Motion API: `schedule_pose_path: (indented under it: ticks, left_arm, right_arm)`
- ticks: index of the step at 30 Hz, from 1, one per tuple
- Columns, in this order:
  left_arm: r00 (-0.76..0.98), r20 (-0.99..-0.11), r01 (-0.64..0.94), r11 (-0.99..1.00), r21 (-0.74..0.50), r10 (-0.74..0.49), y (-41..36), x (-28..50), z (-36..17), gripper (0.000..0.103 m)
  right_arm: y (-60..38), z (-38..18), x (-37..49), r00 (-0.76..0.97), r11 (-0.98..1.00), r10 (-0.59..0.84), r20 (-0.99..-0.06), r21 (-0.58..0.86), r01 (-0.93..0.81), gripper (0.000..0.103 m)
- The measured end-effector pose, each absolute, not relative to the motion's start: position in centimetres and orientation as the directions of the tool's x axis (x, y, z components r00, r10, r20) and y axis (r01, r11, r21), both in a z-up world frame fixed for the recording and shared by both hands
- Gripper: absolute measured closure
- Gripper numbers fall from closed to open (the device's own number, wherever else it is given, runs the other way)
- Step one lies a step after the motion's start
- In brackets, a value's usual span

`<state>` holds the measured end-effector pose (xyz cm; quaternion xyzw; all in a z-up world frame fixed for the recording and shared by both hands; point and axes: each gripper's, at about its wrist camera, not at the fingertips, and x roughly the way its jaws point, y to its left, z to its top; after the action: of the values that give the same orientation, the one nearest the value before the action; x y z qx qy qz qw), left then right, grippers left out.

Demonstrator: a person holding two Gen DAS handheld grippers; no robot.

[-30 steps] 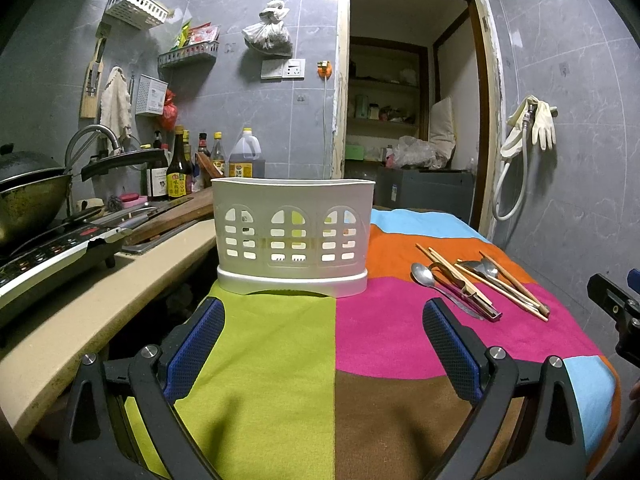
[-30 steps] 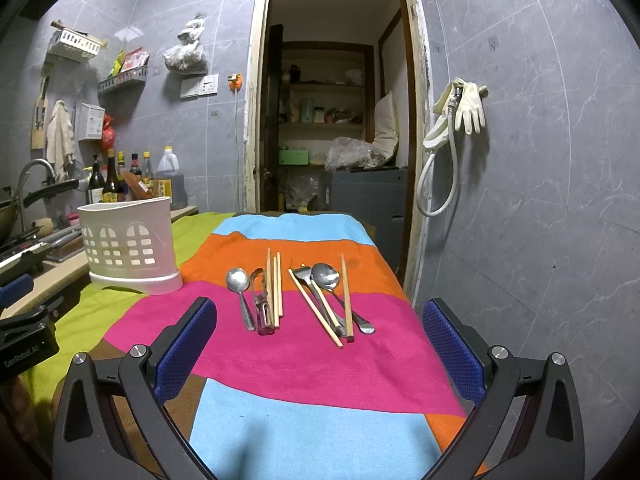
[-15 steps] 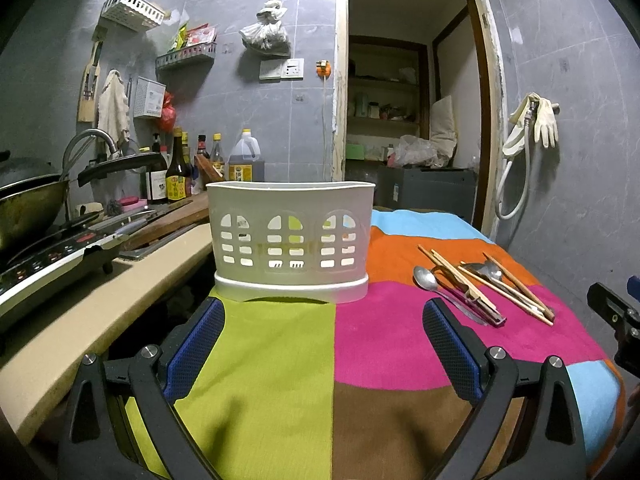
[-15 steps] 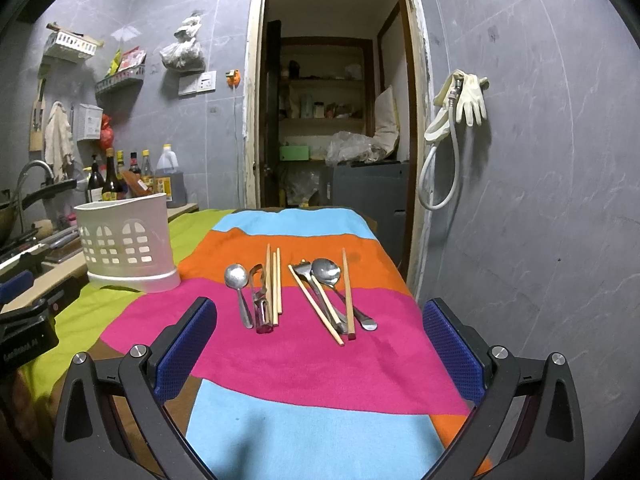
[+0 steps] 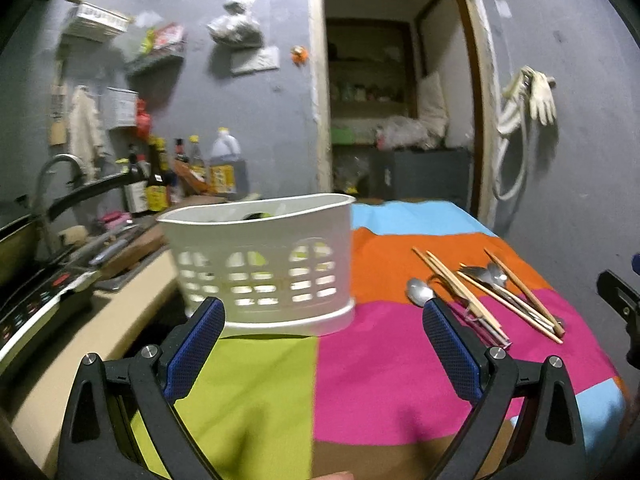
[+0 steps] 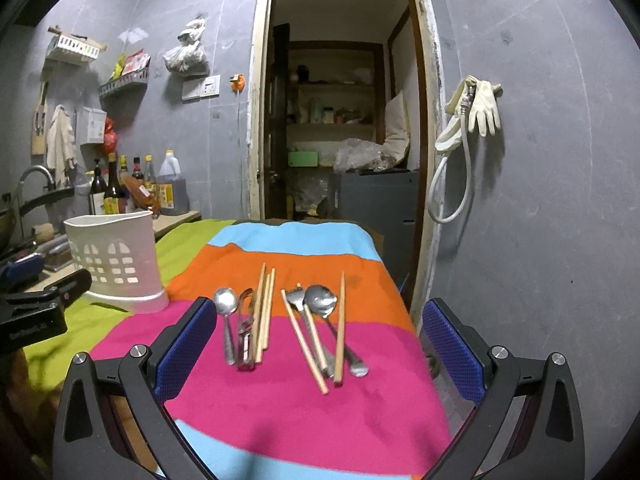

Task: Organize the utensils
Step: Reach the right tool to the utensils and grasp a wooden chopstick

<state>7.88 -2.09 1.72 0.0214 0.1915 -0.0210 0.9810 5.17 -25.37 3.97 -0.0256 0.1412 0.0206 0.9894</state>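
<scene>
On the far left, a stove (image 5: 36,300) sits on the beige counter (image 5: 112,332), with bottles (image 5: 160,188) standing against the grey wall behind it. The left gripper (image 5: 320,344) hangs over the green part of the striped cloth (image 5: 380,360), its blue-padded fingers (image 5: 196,344) spread wide with nothing between them. Just beyond it stands the white basket (image 5: 264,264), upright near the cloth's left edge; dark shapes show inside but are too blurred to tell. To the right, the right gripper (image 6: 316,356) is likewise spread wide and holds nothing, pointing over the utensils lying across the orange and pink stripes. Nearest the basket lie a spoon (image 6: 225,312), a peeler (image 6: 245,336) and a few chopsticks (image 6: 264,312) close together. Further right, apart from those, lie two more spoons (image 6: 320,300) with more loose sticks (image 6: 340,328) crossing them. On the right wall hang gloves (image 6: 482,108) and a hose (image 6: 448,188).
</scene>
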Motion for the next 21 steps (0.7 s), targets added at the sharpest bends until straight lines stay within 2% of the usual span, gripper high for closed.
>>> schedule_pose_path:
  ticks: [4, 12, 21]
  left_arm:
    - [0.905, -0.414, 0.111, 0.994, 0.005, -0.099, -3.2, 10.1, 2.0, 0.006]
    - [0.869, -0.47, 0.196, 0.98, 0.037, -0.156, -6.3, 14.6, 2.4, 0.006]
    - [0.81, -0.55, 0.236, 0.972, -0.016, -0.206, -7.1, 18.7, 1.4, 0.007]
  right_arm:
    - [-26.5, 4.2, 7.4, 0.943, 0.998, 0.022, -0.333, -0.05, -0.042, 0.0]
    - [-29.7, 4.3, 12.2, 0.897, 1.0, -0.013, -0.441, -0.022, 0.004, 0.0]
    - [-31.5, 3.8, 17.2, 0.839, 0.994, 0.104, -0.534, 0.089, -0.066, 0.001]
